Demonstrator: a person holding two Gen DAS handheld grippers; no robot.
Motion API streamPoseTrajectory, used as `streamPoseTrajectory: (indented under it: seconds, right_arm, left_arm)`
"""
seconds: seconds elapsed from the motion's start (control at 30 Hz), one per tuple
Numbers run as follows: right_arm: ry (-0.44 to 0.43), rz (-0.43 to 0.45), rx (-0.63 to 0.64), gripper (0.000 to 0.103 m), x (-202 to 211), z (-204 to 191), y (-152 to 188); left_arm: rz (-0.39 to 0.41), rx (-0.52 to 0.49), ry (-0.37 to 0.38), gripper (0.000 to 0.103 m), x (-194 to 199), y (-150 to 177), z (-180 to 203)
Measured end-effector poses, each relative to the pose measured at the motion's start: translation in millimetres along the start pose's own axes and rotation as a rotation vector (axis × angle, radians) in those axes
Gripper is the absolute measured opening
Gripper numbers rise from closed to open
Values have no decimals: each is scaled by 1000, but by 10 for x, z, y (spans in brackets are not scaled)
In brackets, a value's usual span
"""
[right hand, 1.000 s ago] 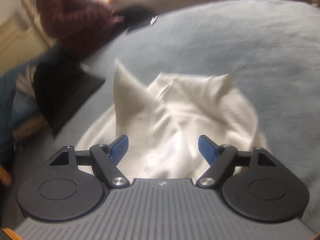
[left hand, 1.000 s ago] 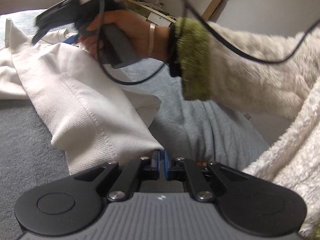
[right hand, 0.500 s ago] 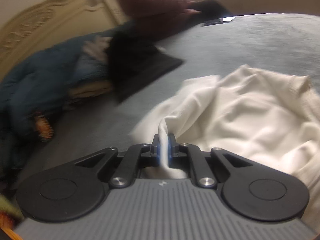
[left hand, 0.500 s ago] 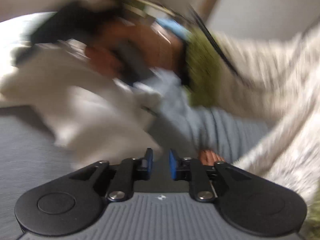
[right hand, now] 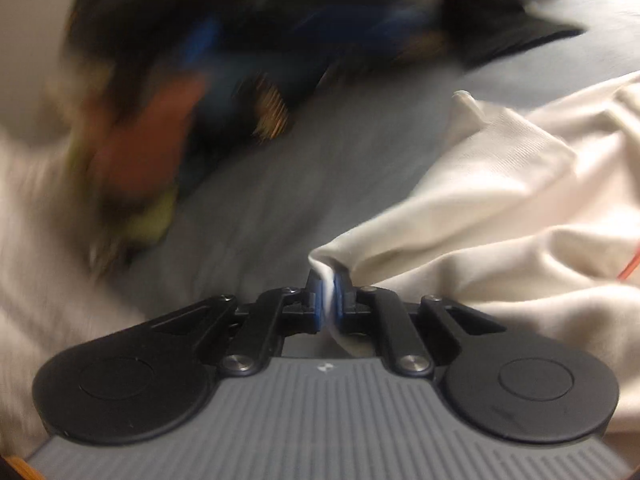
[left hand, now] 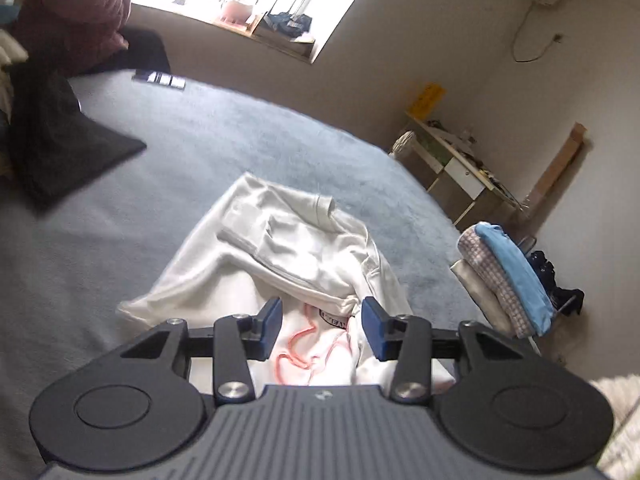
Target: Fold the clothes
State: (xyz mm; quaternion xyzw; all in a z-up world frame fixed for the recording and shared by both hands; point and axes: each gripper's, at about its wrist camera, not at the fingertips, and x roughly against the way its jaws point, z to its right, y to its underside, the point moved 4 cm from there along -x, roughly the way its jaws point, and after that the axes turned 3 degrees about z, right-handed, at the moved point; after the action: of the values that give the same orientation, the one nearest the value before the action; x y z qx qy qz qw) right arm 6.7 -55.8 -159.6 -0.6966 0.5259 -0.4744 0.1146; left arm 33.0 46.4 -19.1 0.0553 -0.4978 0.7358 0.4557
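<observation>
Pinching a fold of the white sweatshirt [right hand: 520,208] at its near edge, the right gripper [right hand: 327,296] has its blue pads pressed together on the cloth, a hold that looks meant for dragging or lifting that edge into line. The sweatshirt lies crumpled on the grey bed [left hand: 240,140], one sleeve thrown across the body and a pink drawstring [left hand: 304,344] loose at the neck, so it needs spreading before any fold can be made. The left gripper [left hand: 320,326] hangs above the garment with its jaws part open; they have just been opening, and nothing sits between them, which suggests it has let go to take a fresh hold. A stack of folded clothes [left hand: 504,280] sits at the bed's edge, probably where finished pieces go. The right wrist view is blurred, so little else there can be read.
</observation>
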Motion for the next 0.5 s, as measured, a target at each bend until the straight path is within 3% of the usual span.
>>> streamPoseTrajectory:
  seconds: [0.17,0.3,0.4,0.43,0.47,0.5]
  right_arm:
    - [-45,-116,-12,5,276,-87,254]
    - [65,-220,-82,10,379,14,422]
    - [179,-268,-114,14,470,46,460]
    - [187,-257,-110,20,538,17,427]
    - [197,-240,-101,33,617,-18,381]
    - [211,-219,-85,40,710,-56,320]
  left_arm:
    - [-99,-16,-72,45,-579,238,-38]
    - [-200,-108,-192,44,-991,500,-144]
    - [-185,-216,-223,48,-1034,657,-93]
    - [-187,-247,-227,53,-1016,681,-68]
    - [-192,-275,-234,55,-1000,704,-51]
    - [-196,-295,-238,55,-987,734,-40]
